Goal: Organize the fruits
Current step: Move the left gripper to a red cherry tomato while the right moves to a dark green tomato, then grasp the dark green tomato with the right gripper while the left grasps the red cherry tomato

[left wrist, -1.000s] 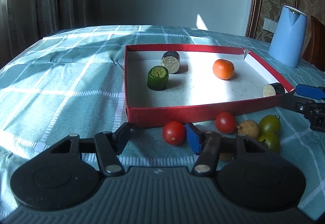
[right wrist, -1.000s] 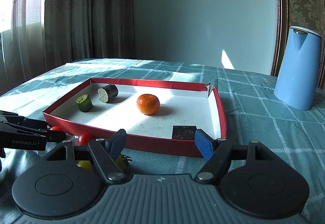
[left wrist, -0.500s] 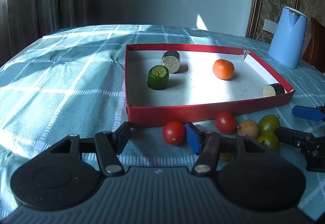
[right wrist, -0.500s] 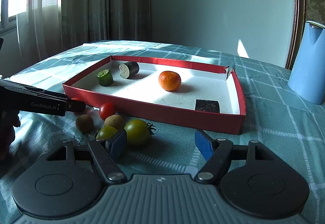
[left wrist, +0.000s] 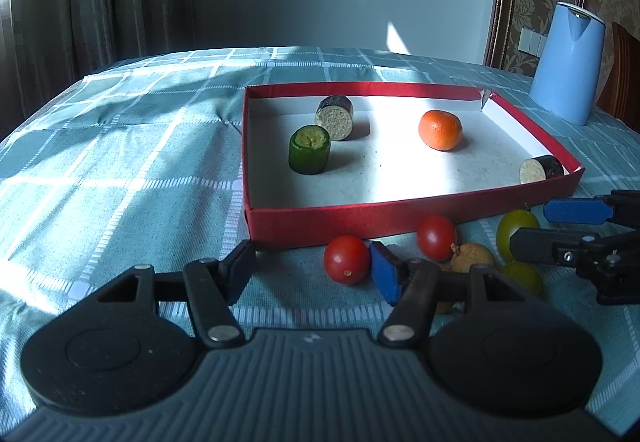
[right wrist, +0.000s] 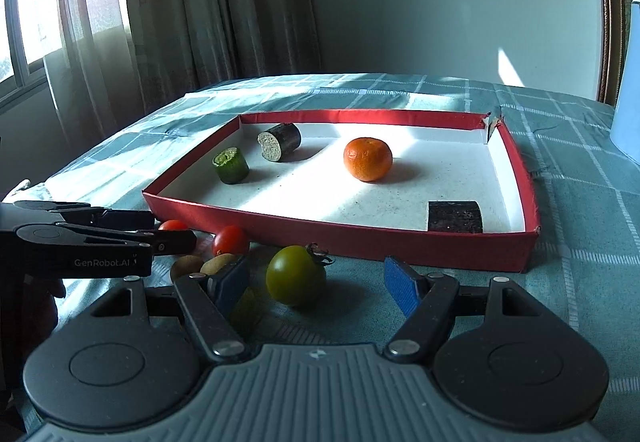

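A red tray holds an orange, a green cucumber piece and two dark eggplant pieces. In front of it lie two red tomatoes, two brown kiwis and two green tomatoes. My left gripper is open, low over the cloth, left of the red tomato. My right gripper is open around the larger green tomato and shows in the left wrist view.
A blue kettle stands on the checked tablecloth at the back right. Curtains and a window are to the left. A wooden chair back shows behind the kettle.
My right gripper has swung left and come down from the tray's front edge to the fruits, now straddling the green tomato. My left gripper has barely moved.
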`<state>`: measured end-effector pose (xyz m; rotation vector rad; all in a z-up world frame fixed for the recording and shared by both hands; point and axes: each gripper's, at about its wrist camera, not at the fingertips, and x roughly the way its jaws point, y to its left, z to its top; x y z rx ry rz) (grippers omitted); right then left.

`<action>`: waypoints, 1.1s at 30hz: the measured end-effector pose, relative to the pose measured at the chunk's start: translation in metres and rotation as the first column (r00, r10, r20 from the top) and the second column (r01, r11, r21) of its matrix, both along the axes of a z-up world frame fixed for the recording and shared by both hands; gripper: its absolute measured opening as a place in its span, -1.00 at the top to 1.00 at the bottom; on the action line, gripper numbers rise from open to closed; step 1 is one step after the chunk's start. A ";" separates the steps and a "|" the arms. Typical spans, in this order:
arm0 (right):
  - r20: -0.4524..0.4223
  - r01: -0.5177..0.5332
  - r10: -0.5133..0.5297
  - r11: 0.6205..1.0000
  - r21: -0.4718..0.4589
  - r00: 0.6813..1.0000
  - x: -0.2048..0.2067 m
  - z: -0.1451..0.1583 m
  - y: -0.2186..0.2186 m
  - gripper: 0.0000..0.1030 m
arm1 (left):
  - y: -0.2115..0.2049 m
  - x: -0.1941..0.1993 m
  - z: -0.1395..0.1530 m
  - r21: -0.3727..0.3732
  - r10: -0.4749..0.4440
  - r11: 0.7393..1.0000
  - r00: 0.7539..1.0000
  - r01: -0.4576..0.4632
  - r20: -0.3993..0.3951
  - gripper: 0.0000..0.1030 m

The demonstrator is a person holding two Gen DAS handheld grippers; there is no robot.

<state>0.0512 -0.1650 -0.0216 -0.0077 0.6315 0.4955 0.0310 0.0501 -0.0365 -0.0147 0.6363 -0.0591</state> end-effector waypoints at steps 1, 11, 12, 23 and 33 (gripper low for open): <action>0.005 0.018 -0.018 1.000 -0.022 1.000 0.002 -0.001 0.003 -0.43 | 0.000 0.000 0.000 0.000 0.000 1.000 1.000 0.000 0.000 -0.18; -0.030 0.062 -0.062 0.998 -0.001 0.998 0.010 -0.012 -0.002 -0.41 | 0.000 0.000 0.000 0.001 0.000 1.000 1.000 0.000 0.000 -0.18; -0.035 0.062 -0.062 0.998 0.003 0.997 0.010 -0.012 -0.003 -0.42 | 0.000 0.000 0.000 0.002 0.000 1.000 1.000 0.000 0.000 -0.18; -0.015 0.046 -0.046 0.999 -0.007 0.999 0.008 -0.010 -0.001 -0.34 | -0.001 0.000 0.000 0.005 -0.002 1.000 1.000 0.002 -0.001 -0.19; -0.007 -0.017 0.017 1.000 0.022 1.000 0.001 -0.008 0.004 0.36 | -0.001 0.000 0.000 0.008 -0.002 1.000 1.000 0.002 0.000 -0.20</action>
